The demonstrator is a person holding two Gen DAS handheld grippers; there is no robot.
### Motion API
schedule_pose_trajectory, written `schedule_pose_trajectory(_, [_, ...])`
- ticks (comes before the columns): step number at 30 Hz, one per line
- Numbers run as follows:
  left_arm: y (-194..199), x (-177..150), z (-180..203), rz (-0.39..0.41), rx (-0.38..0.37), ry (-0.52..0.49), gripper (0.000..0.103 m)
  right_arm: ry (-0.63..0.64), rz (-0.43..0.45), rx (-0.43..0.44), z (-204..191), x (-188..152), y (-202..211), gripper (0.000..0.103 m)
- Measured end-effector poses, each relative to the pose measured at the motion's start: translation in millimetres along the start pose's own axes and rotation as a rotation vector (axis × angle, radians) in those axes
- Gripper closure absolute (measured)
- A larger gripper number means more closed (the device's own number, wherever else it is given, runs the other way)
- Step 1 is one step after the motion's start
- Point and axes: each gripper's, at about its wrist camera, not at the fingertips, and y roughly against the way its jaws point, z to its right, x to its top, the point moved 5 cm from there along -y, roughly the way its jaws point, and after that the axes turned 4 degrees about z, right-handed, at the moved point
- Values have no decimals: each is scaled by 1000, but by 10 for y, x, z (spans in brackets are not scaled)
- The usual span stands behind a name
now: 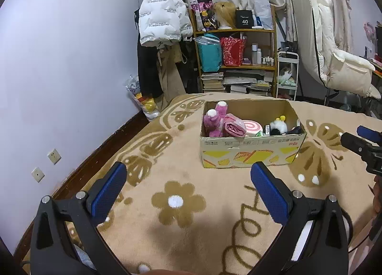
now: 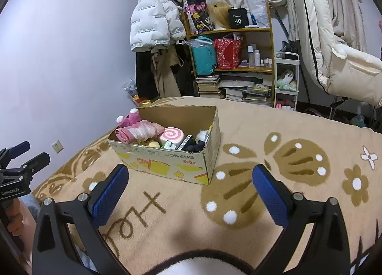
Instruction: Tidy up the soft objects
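An open cardboard box (image 1: 253,153) with yellow print stands on the tan patterned blanket (image 1: 181,179); it also shows in the right wrist view (image 2: 167,165). Inside lie a pink plush toy (image 1: 214,117), a rolled pink cloth (image 1: 235,129), a pink swirl cushion (image 1: 253,126) and a black-and-white plush (image 1: 278,126). My left gripper (image 1: 188,169) is open and empty, hovering over the blanket in front of the box. My right gripper (image 2: 191,172) is open and empty, in front of the box's right corner. Each gripper shows at the edge of the other's view.
A wooden shelf (image 1: 235,60) with bags, bottles and stacked books stands beyond the bed. A white puffer jacket (image 1: 162,17) hangs left of it. A white coat (image 1: 334,43) hangs at the right. The wall and bed edge run along the left.
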Motion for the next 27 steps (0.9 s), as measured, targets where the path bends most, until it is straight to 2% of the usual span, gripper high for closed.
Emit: schedule_pose_trajectory(27, [-26, -24, 50, -7, 14, -3, 0, 2, -5, -18, 46, -10, -9, 0])
